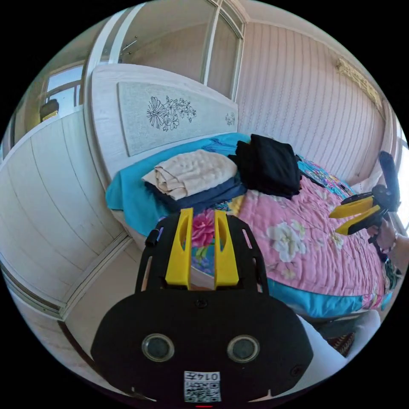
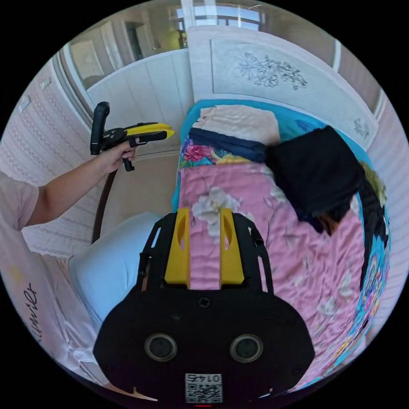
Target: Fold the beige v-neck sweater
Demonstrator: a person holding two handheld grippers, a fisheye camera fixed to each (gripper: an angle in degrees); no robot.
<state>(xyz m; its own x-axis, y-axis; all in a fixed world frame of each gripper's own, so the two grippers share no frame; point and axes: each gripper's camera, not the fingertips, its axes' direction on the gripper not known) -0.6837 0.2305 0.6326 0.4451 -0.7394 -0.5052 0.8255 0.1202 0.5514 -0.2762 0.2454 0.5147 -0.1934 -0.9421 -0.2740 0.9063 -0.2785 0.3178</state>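
The beige sweater (image 1: 196,172) lies folded on a folded navy garment (image 1: 200,198) at the head of the bed, on the blue sheet. In the right gripper view the beige sweater (image 2: 238,121) rests on the same navy garment (image 2: 226,147). My left gripper (image 1: 203,213) hovers off the bed's corner, short of the stack, open with nothing between its jaws. In the right gripper view a hand holds the left gripper (image 2: 149,130) in the air beside the bed. My right gripper (image 2: 204,211) is open and empty over the pink quilt. It also appears at the right as the right gripper (image 1: 358,213), jaws apart.
A pile of black clothes (image 1: 268,164) sits next to the stack, on the pink floral quilt (image 1: 298,247). The flowered headboard (image 1: 170,115) stands behind. A white panelled wall (image 1: 55,204) flanks the bed. A pale pillow (image 2: 110,255) lies near the person's arm (image 2: 68,187).
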